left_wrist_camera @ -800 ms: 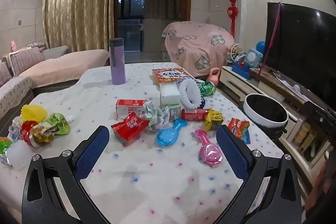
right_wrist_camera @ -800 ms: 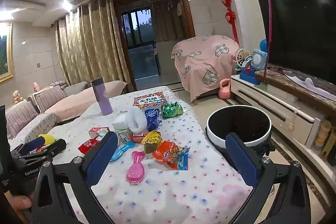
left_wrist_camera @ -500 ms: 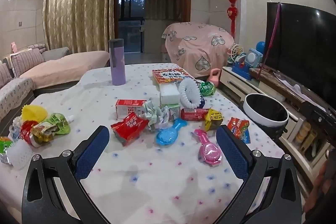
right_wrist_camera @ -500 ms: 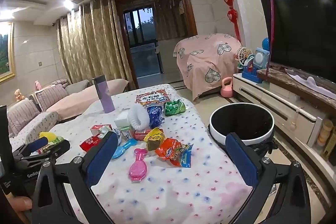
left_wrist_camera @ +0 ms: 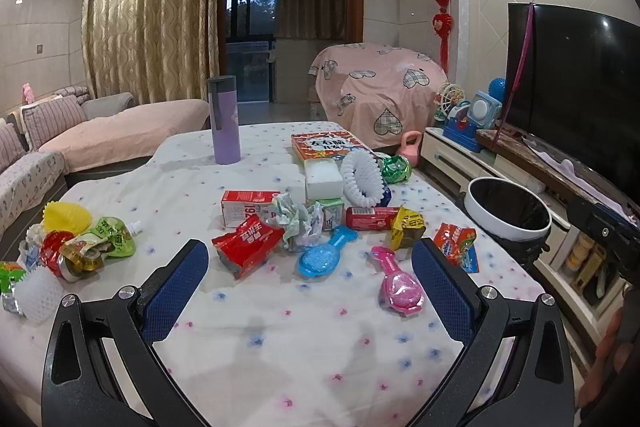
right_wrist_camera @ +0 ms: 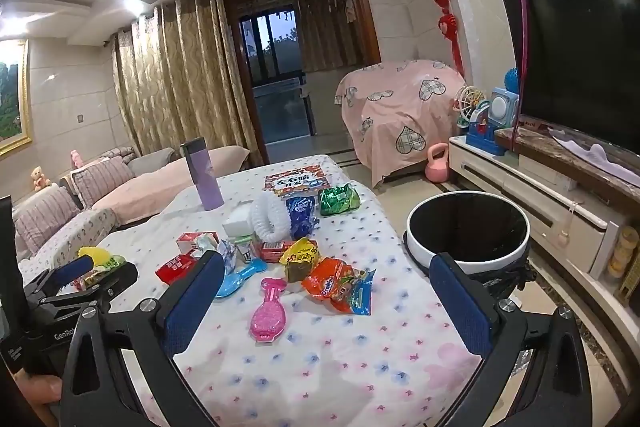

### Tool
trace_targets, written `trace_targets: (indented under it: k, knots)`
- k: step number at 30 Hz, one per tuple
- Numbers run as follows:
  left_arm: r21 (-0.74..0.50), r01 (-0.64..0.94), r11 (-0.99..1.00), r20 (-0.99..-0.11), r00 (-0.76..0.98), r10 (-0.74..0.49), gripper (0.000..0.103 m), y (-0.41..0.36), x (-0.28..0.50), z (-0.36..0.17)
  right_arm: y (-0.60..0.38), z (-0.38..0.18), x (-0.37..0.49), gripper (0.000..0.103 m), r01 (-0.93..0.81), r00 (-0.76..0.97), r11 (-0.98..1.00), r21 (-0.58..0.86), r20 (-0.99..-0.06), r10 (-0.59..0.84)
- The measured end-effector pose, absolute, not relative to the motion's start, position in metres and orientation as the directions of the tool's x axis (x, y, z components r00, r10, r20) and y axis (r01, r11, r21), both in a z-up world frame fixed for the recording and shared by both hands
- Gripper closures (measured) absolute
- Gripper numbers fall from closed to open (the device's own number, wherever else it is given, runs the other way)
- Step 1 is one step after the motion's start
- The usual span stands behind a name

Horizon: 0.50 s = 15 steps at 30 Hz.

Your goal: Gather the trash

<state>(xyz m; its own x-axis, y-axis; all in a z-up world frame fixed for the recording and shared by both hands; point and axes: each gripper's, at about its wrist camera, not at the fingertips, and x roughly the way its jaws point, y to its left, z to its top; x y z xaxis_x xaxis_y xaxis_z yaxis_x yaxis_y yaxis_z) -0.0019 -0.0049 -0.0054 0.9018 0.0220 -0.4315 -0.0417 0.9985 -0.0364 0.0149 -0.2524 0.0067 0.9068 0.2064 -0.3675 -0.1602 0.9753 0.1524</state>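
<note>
Left wrist view: left gripper [left_wrist_camera: 310, 281] above the near part of the table [left_wrist_camera: 280, 355], jaws spread wide, nothing between the blue pads. At far left, a heap of trash: yellow cup [left_wrist_camera: 66, 217], green pouch [left_wrist_camera: 110, 237], white foam net [left_wrist_camera: 38, 297]. In the middle, red wrapper [left_wrist_camera: 248, 241], crumpled paper [left_wrist_camera: 298, 221] touching it, red-and-white carton [left_wrist_camera: 246, 207] just behind, blue plastic scoop [left_wrist_camera: 324, 255] near the paper. Farther back, purple flask [left_wrist_camera: 224, 121] standing upright. To the right, pink scoop [left_wrist_camera: 398, 285], yellow wrapper [left_wrist_camera: 408, 227], orange snack bag [left_wrist_camera: 458, 243] near the table's right edge. Off the table to the right, on the floor, white-rimmed bin [left_wrist_camera: 508, 213] with a black liner.

Right wrist view: right gripper [right_wrist_camera: 326, 295] also wide open and gripping nothing, held over the table's near right corner. Pink scoop [right_wrist_camera: 268, 311] and orange snack bag [right_wrist_camera: 340, 283] seen between the pads; bin [right_wrist_camera: 466, 231] just past the right pad, beside the table.
</note>
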Motion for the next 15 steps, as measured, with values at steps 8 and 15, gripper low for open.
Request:
trace_targets:
  k: [8,15]
  knots:
    - [-0.037,-0.044,0.998,-0.433,0.901,0.023,0.0,0.0,0.003,-0.006,-0.252,0.006,0.015,0.0,-0.161,0.906,0.975,0.155,-0.369,0.208]
    - [-0.03,-0.047,0.998,-0.432,0.902,0.03,0.0,-0.006,-0.004,-0.006,-0.251,0.004,0.016,0.0,-0.163,0.905,0.974,0.155,-0.37,0.21]
